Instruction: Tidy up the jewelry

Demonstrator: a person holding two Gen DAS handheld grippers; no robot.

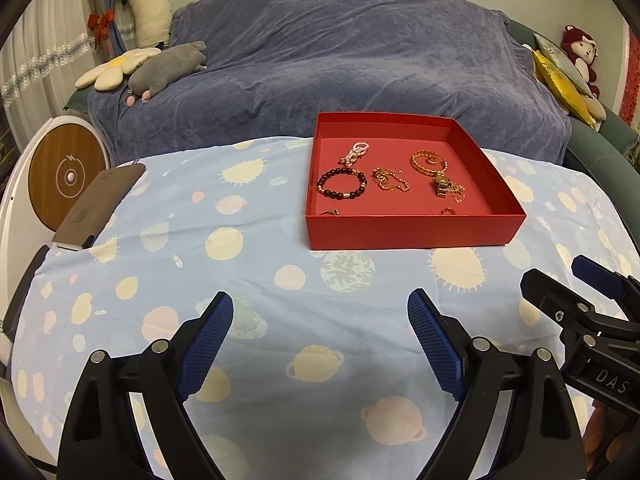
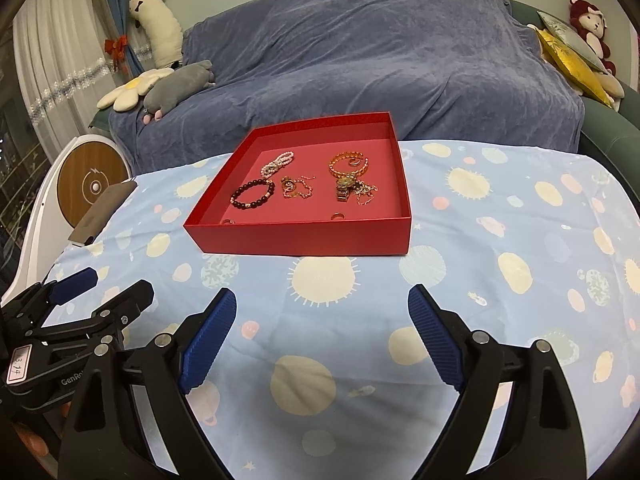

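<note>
All jewelry sits inside the red box on the counter; none shows on the cloth outside it, so collecting looks done. What may be left is sorting: the gold chain and the watch with its tangle lie loose and close together.

Left tongs wide open, nothing between the pads, hovering over bare cloth well short of the box. Right tongs also wide open and empty, same stance, box ahead of them.

In the box:
- bead bracelet, dark round beads with a few gold spacers, closed loop, near-left.
- pearl strand, small pale pink beads, bunched, behind it.
- gold bangle, stiff linked ring, far right.
- two small rings by the front wall, one at each end; thin metal, hard to read.

Box is rigid matte card, low walls, pink floor. Cloth is thin, light blue, printed with planets and suns, slightly creased. Behind it a sofa under a soft blue throw.
</note>
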